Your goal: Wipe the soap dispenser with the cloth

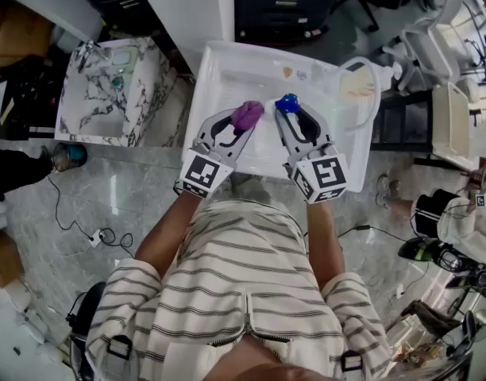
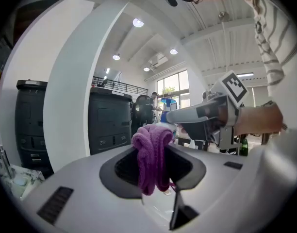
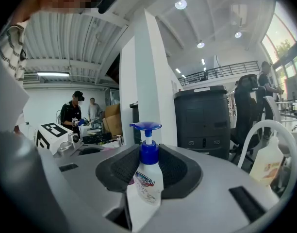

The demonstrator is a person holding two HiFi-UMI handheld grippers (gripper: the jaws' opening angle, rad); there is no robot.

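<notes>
Pinching the bunched purple cloth in the left claw, ready as a wiping pad. Clamping the soap dispenser upright by its body in the right claw, pump free, above the middle of the white tray. Holding both side by side, apparently apart.

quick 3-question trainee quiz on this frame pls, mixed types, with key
1. True or false: the left claw grips the soap dispenser.
2. The cloth is: A white, B purple, C green.
3. Fill in: the right claw holds the soap dispenser upright, its ___ pump head on top.
Key: 1 false, it grips the cloth; 2 B; 3 blue.
</notes>
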